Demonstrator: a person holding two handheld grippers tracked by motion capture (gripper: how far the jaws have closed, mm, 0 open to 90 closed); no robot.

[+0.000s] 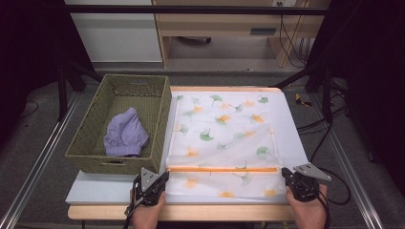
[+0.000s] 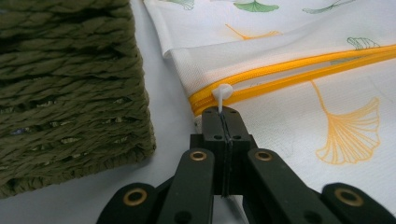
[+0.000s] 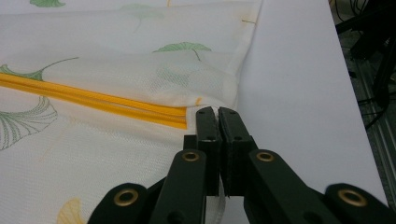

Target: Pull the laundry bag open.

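1. High view, nearest edge: the person's two hands come in from the bottom, each with a gripper. The left gripper (image 1: 162,177) sits at the left end of the orange zipper (image 1: 222,169); the right gripper (image 1: 286,174) sits at its right end.
2. The zipper's long axis runs straight across the table from one gripper to the other, on the near part of a white mesh laundry bag (image 1: 224,138) printed with ginkgo leaves. The bag lies flat on the white table top (image 1: 291,124).
3. Left gripper view: the jaws are pressed together, pinching the white zipper pull (image 2: 223,93) at the zipper's closed-looking left end. The zipper (image 2: 299,70) leads away from the jaw tips toward the upper right of that view.
4. Right gripper view: the jaws are pressed together on the bag's edge (image 3: 215,109), just beside the zipper's right end (image 3: 180,120). This grip appears to anchor the bag.
5. Judgement: the coming move turns on this line. The pull must travel along the zipper's axis toward the right gripper, so the left hand is the one placed to draw it while the right holds fast.
6. Farther off, left of the bag: a green woven basket (image 1: 90,138) stands just beside the bag's left edge, holding a crumpled lavender garment (image 1: 125,133).
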